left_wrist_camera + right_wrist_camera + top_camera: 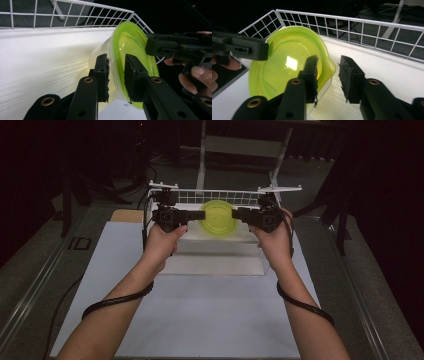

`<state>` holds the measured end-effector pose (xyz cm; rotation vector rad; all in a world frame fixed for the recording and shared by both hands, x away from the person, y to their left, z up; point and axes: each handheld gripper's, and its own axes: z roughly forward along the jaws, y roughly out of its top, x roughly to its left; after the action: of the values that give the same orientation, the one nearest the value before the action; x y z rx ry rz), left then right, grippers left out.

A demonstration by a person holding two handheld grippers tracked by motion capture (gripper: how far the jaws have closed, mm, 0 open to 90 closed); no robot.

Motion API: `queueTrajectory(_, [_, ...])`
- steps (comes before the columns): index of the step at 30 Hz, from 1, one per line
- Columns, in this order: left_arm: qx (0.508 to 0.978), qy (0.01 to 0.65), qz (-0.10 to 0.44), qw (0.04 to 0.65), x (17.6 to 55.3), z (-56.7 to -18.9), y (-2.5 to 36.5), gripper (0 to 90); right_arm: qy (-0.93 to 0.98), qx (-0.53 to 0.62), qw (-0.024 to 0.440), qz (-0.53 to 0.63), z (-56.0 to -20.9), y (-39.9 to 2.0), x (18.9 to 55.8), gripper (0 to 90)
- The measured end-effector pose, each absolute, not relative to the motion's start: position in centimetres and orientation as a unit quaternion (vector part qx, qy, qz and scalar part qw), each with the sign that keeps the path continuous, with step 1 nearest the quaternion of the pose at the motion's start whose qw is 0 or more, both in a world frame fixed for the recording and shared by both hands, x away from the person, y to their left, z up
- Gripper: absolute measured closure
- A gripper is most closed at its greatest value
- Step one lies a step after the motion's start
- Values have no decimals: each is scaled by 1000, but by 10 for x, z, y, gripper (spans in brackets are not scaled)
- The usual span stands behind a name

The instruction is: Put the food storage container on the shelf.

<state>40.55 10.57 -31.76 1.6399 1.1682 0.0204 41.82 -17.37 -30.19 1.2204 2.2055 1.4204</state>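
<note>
A translucent yellow-green bowl (218, 218) stands on its edge inside a white wire rack (227, 195), its hollow side toward the person. My left gripper (197, 215) comes in from the left. In the left gripper view its jaws (117, 62) straddle the bowl's rim (132, 42) with a little daylight beside the pads, so it is open. My right gripper (237, 214) reaches in from the right. Its jaws (328, 65) stand apart with only white surface between them, and the bowl (287, 62) lies just behind its left finger (310, 72).
The rack sits on a white tray-like base (220, 255) at the far middle of a white table sheet (200, 315). Wire walls (362, 27) close the rack's back and sides. Dark floor and a white stand (240, 145) lie beyond.
</note>
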Motion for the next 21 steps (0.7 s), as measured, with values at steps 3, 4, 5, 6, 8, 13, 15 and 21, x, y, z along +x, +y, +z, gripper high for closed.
queueTrajectory(3, [684,496,2,535,408,-321,106,674,755,424,122,485,-304,-176,421,631])
queueTrajectory(4, [681,497,-2,538,409,-322,107,674,753,425,124,487,-304,-177,421,619])
queueTrajectory(5, [678,499,-5,540,410,-323,107,668,751,426,123,489,-305,-177,421,608])
queueTrajectory(6, [679,499,-3,538,410,-324,107,642,749,427,125,491,-304,-178,420,602])
queueTrajectory(8, [680,499,4,537,410,-325,107,596,747,422,128,498,-302,-179,418,591])
queueTrajectory(13, [670,489,14,558,407,-323,110,442,749,403,131,508,-296,-176,409,562])
queueTrajectory(15, [666,478,14,573,406,-321,112,395,751,395,131,513,-294,-174,403,560])
queueTrajectory(21, [674,461,34,576,395,-319,118,220,756,369,127,525,-297,-165,385,583])
